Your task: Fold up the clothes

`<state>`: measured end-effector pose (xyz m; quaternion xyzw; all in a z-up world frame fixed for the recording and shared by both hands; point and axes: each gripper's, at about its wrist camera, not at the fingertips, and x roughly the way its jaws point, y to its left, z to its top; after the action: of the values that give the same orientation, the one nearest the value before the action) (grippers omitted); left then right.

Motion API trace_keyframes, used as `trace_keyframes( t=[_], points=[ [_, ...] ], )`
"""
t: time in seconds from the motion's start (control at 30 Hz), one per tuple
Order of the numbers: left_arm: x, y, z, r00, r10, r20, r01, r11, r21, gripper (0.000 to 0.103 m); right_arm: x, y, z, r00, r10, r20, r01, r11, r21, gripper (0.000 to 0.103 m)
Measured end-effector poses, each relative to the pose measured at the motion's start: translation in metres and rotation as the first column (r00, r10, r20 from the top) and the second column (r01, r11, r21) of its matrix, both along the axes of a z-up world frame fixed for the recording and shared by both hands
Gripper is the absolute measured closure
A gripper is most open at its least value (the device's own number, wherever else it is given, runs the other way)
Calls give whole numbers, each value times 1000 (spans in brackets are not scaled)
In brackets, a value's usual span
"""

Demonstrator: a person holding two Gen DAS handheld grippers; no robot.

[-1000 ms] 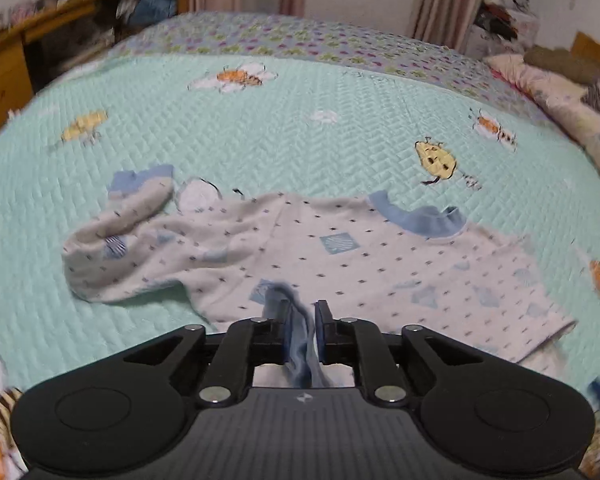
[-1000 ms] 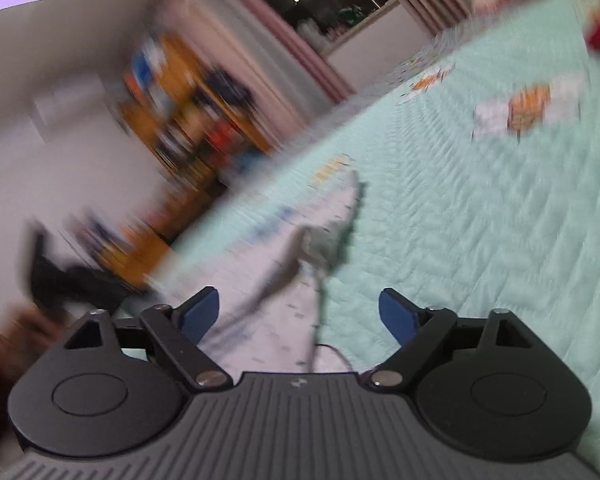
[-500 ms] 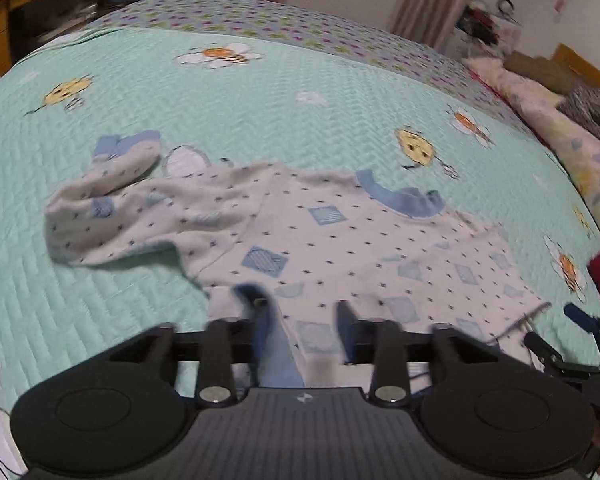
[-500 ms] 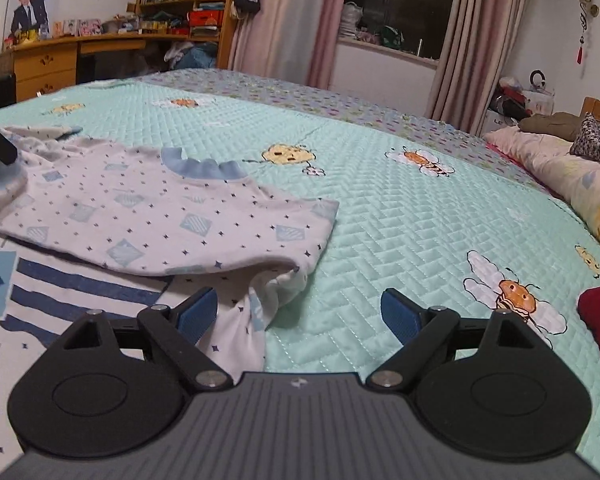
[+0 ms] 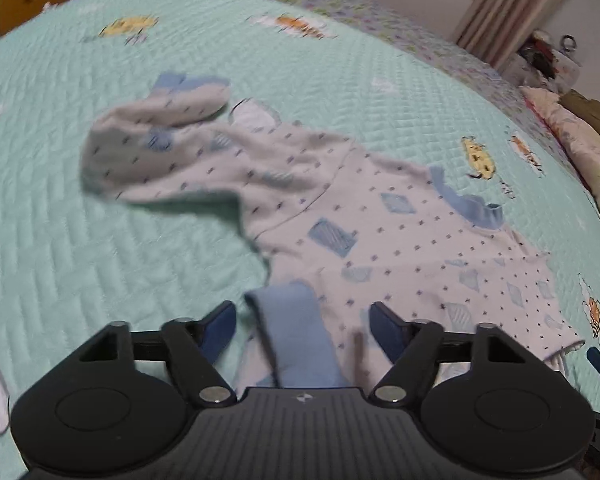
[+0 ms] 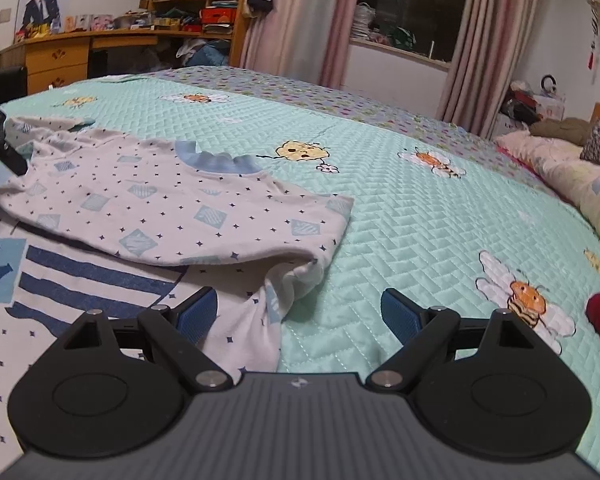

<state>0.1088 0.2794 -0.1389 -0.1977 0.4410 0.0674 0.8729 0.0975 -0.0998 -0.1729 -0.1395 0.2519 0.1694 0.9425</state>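
Across the mint quilted bedspread [image 5: 100, 260], curtains upper right, the patterned shirt [image 5: 380, 232] sprawls mid-frame; its blue cuff [image 5: 296, 332] lies between my left gripper's [image 5: 300, 320] opening jaws, untouched.

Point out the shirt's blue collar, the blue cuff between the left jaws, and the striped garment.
blue collar [image 6: 216, 160], right wrist view, middle of the band.
blue cuff [image 5: 296, 332], left wrist view, its flat face.
striped garment [image 6: 80, 280], right wrist view, a navy stripe.

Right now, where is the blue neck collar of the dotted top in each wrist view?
Left wrist: the blue collar sits right of centre, on the far edge of the dotted top.
Right wrist: the collar lies left of centre, above mid-height.
Shared landmark: the yellow cartoon print on the quilt just beyond it.
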Motion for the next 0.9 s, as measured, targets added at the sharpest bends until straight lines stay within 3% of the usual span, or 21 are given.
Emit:
trace_keyframes(
  t=[0.1, 0.17, 0.23, 0.4, 0.6, 0.73, 0.9],
  points=[
    [12, -7, 2, 1000, -28, 13, 27, 998, 59, 50, 3, 4, -3, 1000, -1, 3, 1, 999, -35, 14],
    [18, -10, 2, 998, -58, 5, 58, 995, 81, 77, 4, 5, -4, 1000, -2, 2, 2, 999, -45, 14],
    [20, -16, 6, 996, -91, 14, 88, 989, 123, 85, 4, 5, -4, 1000, -5, 5, 5, 999, -51, 14],
    [9, -37, 35, 980, -172, 103, 139, 953, 270, 86, 5, 8, -2, 999, -23, 49, 27, 997, -77, 14],
    [12, -50, 69, 963, -187, 193, 130, 953, 275, 87, 12, 17, -5, 997, -28, 71, 39, 988, -151, 14],
    [19, -53, 96, 949, -169, 265, 82, 946, 313, 87, 15, 14, -7, 996, -65, 68, 74, 986, -148, 14],
    [40, -41, 111, 960, -118, 256, 16, 929, 369, 87, 19, 2, -11, 990, -132, 51, 137, 984, -110, 11]
  ],
)
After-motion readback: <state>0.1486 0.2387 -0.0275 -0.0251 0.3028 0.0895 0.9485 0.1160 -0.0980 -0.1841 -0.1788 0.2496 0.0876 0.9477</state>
